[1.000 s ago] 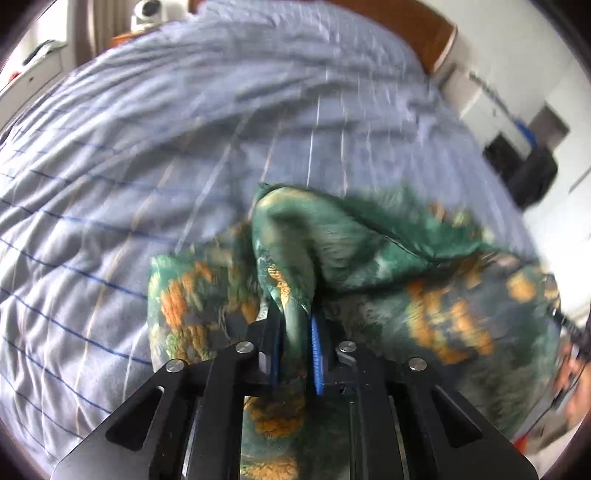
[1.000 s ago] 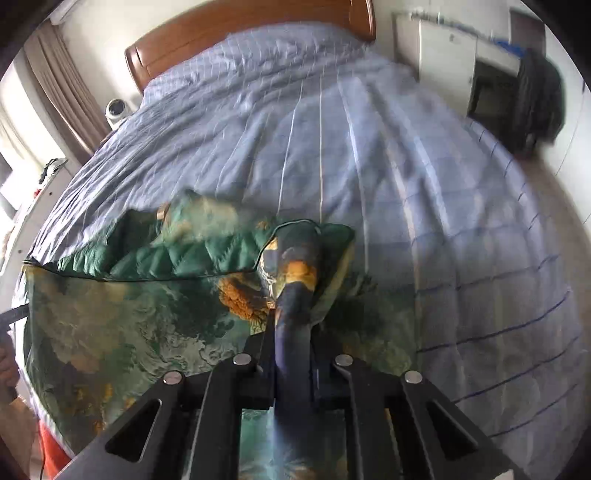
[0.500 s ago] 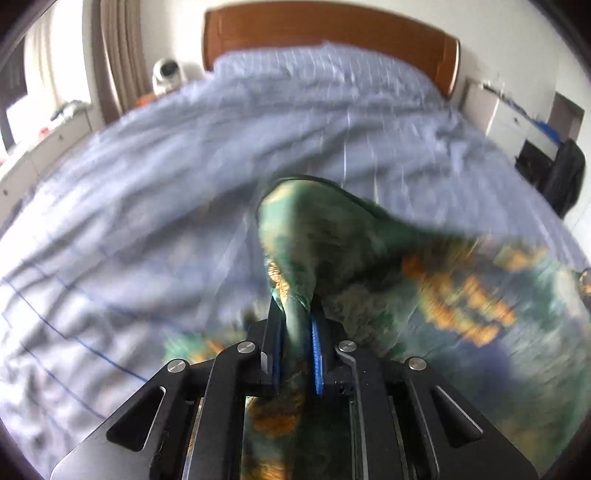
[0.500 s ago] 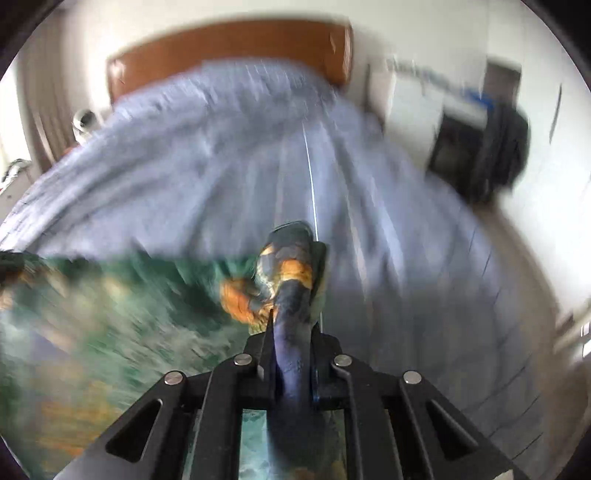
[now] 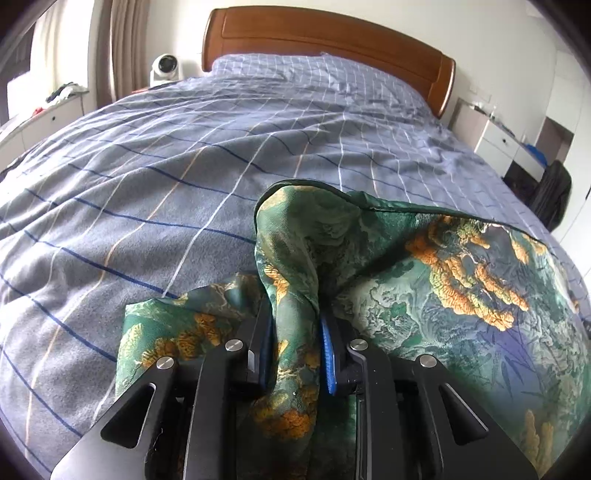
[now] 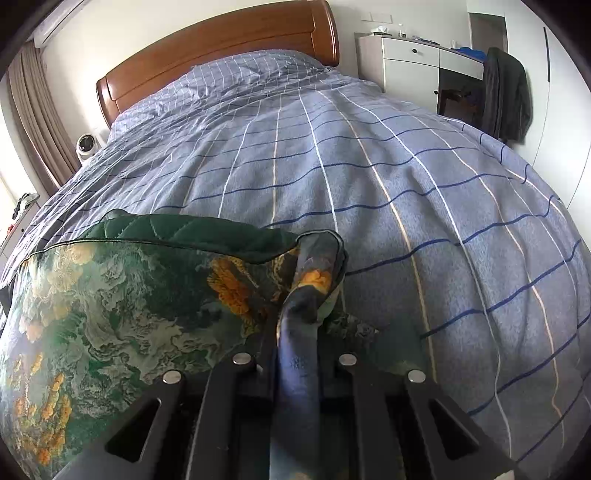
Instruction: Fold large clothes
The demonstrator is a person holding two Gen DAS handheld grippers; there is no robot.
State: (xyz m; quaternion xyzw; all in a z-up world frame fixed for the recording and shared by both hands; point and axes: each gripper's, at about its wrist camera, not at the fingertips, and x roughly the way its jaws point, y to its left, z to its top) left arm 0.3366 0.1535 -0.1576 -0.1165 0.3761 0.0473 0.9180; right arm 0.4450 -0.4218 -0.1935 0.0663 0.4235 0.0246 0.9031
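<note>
A large green garment (image 5: 424, 280) printed with orange and pale landscape patterns hangs stretched between my two grippers above the bed. My left gripper (image 5: 295, 332) is shut on one bunched corner of it; the cloth spreads away to the right. My right gripper (image 6: 295, 325) is shut on the other bunched corner of the garment (image 6: 122, 314), which spreads to the left. A dark green quilted lining (image 6: 184, 232) shows along its top edge. The lower part of the garment is hidden below the frames.
The bed (image 5: 184, 166) has a blue-grey checked cover and a wooden headboard (image 5: 332, 33). A white fan (image 5: 165, 68) stands at its left, white drawers (image 6: 410, 70) and a dark jacket on a chair (image 6: 508, 96) at its right.
Both grippers have swung up and toward the headboard with the garment held. The views now look level along the bed, and the cloth hangs stretched between the grippers rather than lying low.
</note>
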